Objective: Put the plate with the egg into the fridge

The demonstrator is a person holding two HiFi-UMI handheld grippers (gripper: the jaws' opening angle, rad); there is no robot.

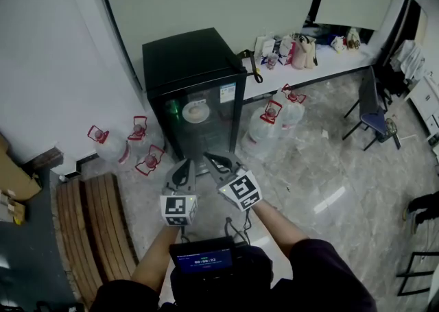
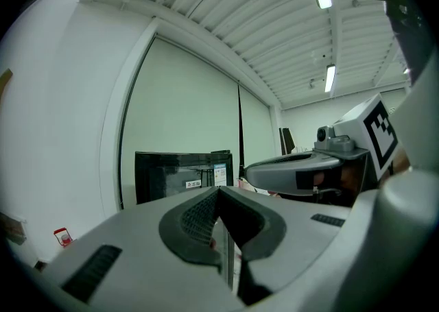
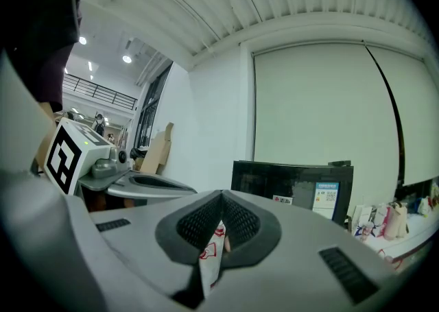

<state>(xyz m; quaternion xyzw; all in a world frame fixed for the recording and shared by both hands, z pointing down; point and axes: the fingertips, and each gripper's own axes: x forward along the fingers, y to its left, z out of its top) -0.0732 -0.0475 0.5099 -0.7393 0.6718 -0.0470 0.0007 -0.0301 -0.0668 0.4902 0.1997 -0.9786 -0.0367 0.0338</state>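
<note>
The left gripper [image 1: 182,169] and the right gripper [image 1: 219,165] both have their jaws pressed together with nothing held, and they hang side by side in front of the black fridge [image 1: 195,77], pointing level at its glass door. The plate [image 1: 195,111] lies straight ahead of them, behind that door on an upper shelf of the fridge, carrying what seems to be the egg, though it is too small to be sure. The plate sits slightly more in line with the left gripper, and with the door apparently closed I judge the placing already done.
</note>
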